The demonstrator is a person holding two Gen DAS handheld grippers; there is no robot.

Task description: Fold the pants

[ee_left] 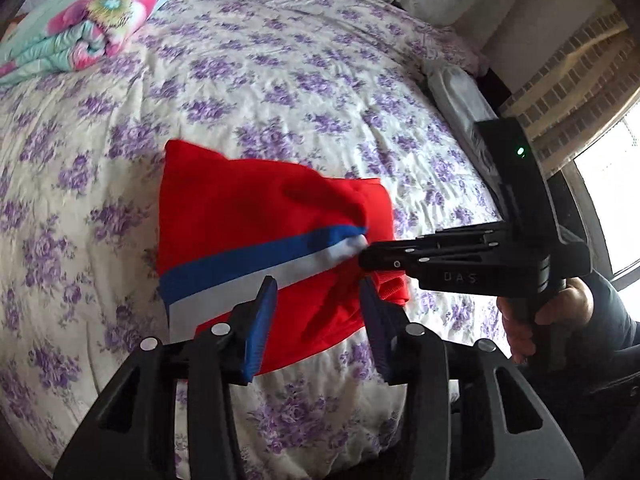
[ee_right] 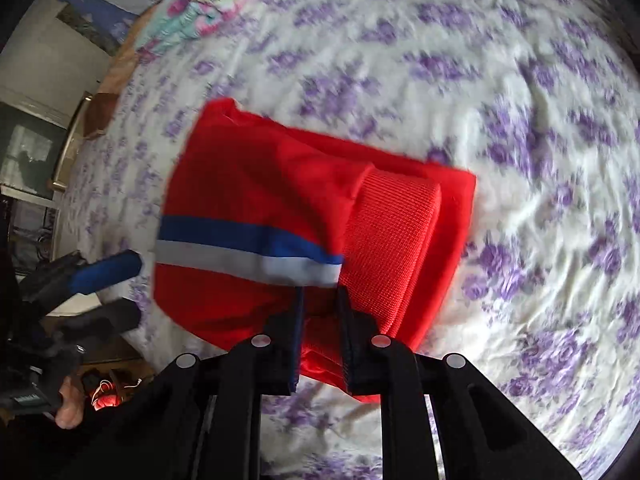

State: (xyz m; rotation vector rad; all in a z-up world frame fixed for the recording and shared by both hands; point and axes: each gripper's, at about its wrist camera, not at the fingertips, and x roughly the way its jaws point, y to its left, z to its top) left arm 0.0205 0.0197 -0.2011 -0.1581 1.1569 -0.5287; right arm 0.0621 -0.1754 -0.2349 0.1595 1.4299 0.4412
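we see the red pants (ee_left: pixel 248 216), with a blue and grey stripe (ee_left: pixel 256 264), bunched in a partly folded bundle over the near middle of the bed's purple-flowered sheet (ee_left: pixel 280 60). our right gripper (ee_right: pixel 320 304) has its fingers pinched onto the near edge of the bundle by the ribbed waistband (ee_right: pixel 388 240), while our left gripper (ee_left: pixel 318 296) hovers at the near side with its blue-padded fingers apart around nothing. far off to the left lies a folded floral blanket (ee_left: pixel 80 12).
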